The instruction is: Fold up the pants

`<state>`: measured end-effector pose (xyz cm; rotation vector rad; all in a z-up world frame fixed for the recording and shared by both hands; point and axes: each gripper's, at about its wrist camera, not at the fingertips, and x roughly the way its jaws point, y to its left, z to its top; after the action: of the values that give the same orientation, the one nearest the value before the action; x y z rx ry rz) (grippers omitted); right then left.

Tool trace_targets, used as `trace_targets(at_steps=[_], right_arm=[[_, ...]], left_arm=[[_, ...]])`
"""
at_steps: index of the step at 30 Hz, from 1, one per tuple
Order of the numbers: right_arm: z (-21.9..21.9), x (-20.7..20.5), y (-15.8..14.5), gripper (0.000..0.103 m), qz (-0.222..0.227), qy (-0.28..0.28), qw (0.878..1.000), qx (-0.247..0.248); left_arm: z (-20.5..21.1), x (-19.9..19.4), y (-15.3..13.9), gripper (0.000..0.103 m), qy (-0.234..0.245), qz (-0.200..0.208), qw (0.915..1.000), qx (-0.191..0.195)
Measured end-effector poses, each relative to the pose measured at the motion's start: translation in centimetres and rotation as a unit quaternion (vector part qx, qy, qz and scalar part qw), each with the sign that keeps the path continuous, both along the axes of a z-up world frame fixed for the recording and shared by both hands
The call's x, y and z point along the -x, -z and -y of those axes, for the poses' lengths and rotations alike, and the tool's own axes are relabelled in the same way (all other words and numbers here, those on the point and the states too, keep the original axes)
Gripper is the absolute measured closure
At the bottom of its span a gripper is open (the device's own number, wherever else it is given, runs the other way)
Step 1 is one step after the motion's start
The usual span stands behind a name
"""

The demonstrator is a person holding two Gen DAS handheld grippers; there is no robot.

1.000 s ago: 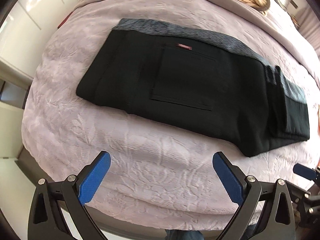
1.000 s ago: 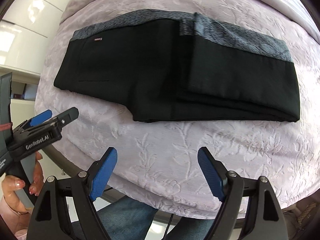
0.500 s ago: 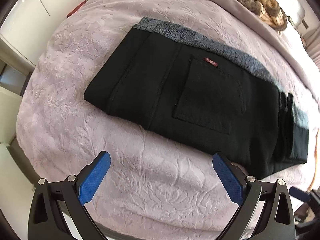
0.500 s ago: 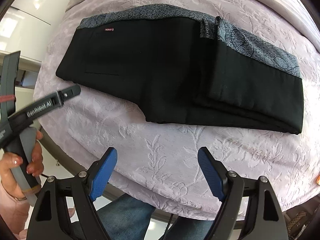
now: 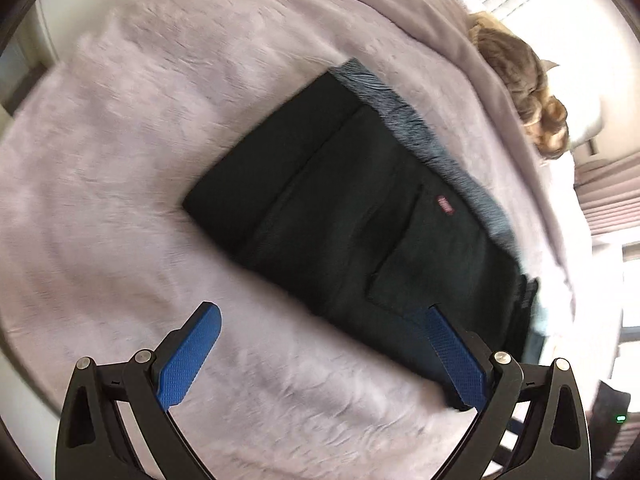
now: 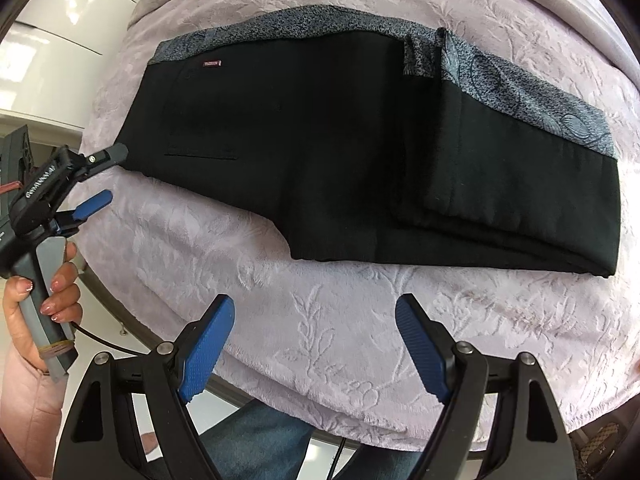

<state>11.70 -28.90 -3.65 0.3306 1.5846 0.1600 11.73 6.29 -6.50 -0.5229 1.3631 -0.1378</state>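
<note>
Your left gripper [image 5: 320, 356] has swung in over the bed [image 5: 120, 160] since a second ago: back then the pants [image 5: 360, 208] lay well ahead of its fingers, and now the dark cloth reaches right down to them, with the view rolled and smeared by the motion. That reads as you closing in on the waistband end for the next fold, since the legs are already doubled over at the other end. Its fingers stand wide apart and hold nothing; the right-hand pad [image 5: 456, 360] sits over the near edge of the pants, though I cannot tell if it touches, while the left-hand pad is over bare bedspread. Your right gripper [image 6: 316, 344] has barely shifted; its fingers are also spread wide and empty, hovering over the bedspread [image 6: 320, 312] short of the pants [image 6: 360, 140], whose near edge lies just beyond the fingertips. In that view your left hand [image 6: 36, 296] holds its gripper beside the pocket end.
</note>
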Motion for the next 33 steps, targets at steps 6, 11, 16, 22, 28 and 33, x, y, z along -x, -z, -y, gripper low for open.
trace_targets(at_steps=[6,11,16,22,28,33], right_arm=[[-0.5,-0.3,0.9,0.018,-0.007,-0.005,1.000,-0.006],[-0.8,-0.4,1.6,0.018,-0.007,-0.006,1.000,-0.013],[-0.6,-1.2,1.5,0.018,-0.001,-0.008,1.000,-0.014],[0.5,-3.1,-0.8,0.018,0.040,-0.009,0.999,-0.022],[1.8,-6.8,-4.3,0.018,0.092,-0.020,0.995,-0.021],[1.3,-11.5,-6.8,0.018,0.117,-0.046,0.992,-0.029]], left_arm=[[1.2,-0.4,1.7,0.000,-0.036,0.012,0.9976,0.058],[1.5,-0.9,3.2,0.000,-0.044,0.014,0.9959,0.078],[2.5,-1.2,4.0,0.000,-0.039,0.018,0.9975,0.056],[3.0,-0.9,-0.2,0.001,-0.057,0.080,0.9916,0.085],[3.3,-1.9,2.9,0.041,-0.081,0.023,0.9961,0.027],[3.9,-1.6,2.2,0.065,-0.061,0.038,0.9970,-0.030]])
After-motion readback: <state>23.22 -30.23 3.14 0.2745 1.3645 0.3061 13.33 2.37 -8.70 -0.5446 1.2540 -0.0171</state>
